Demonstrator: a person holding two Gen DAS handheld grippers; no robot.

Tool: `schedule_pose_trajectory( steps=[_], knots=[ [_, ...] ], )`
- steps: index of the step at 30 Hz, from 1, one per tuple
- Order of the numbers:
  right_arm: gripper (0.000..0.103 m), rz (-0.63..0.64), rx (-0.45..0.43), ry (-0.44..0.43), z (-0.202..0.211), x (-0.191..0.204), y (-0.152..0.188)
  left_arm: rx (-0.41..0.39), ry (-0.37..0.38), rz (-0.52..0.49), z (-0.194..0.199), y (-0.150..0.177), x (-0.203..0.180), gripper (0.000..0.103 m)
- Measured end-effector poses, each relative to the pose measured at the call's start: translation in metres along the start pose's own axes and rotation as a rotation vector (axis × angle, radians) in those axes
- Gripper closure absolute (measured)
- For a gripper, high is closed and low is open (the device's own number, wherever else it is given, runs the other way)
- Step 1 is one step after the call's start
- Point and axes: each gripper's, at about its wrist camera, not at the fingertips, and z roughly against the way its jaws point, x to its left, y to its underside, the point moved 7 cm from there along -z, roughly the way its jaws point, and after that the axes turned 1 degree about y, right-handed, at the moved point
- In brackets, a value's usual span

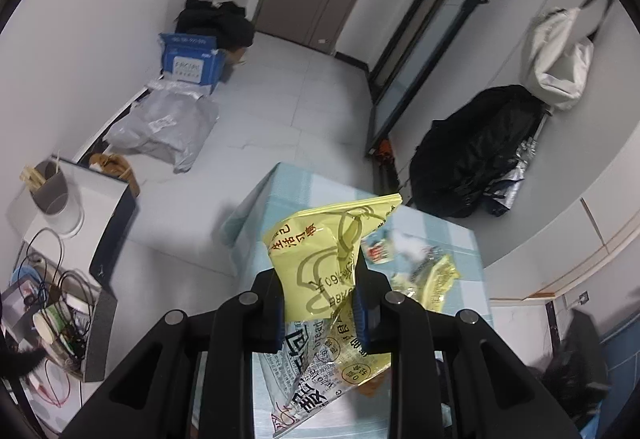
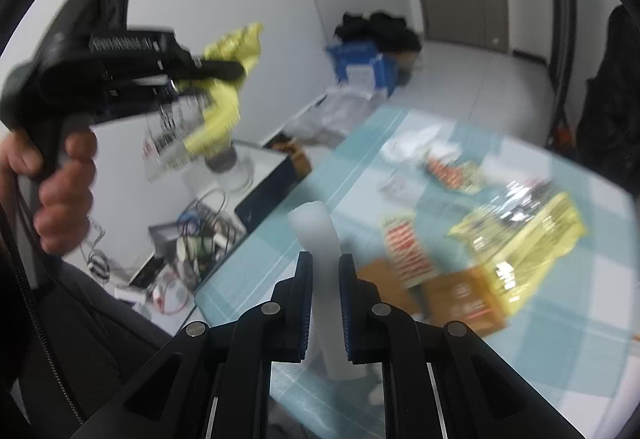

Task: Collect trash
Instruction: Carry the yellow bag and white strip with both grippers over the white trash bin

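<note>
Left wrist view had the left gripper clamped on 2 wrappers, right gripper pinching a white tube above the tabletop; probably bin both next.

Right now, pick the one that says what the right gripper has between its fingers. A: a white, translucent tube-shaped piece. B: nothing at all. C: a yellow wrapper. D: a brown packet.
A: in the right wrist view the right gripper is closed on a white translucent piece standing up between the blue pads, while the yellow wrapper is in the left gripper.
</note>
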Motion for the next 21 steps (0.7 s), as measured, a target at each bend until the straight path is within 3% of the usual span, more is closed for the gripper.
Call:
schedule_pose_trajectory(
  steps=[10, 21],
  knots=[
    [0.091, -0.036, -0.201, 0.067, 0.114, -0.039, -0.035, -0.048, 0.071, -0.148, 0.010, -0.003, -0.094, 0.082],
    [0.091, -0.144, -0.416, 0.213, 0.266, -0.112, -0.033, -0.055, 0.242, -0.343, 0.039, 0.013, -0.233, 0.082]
  ],
)
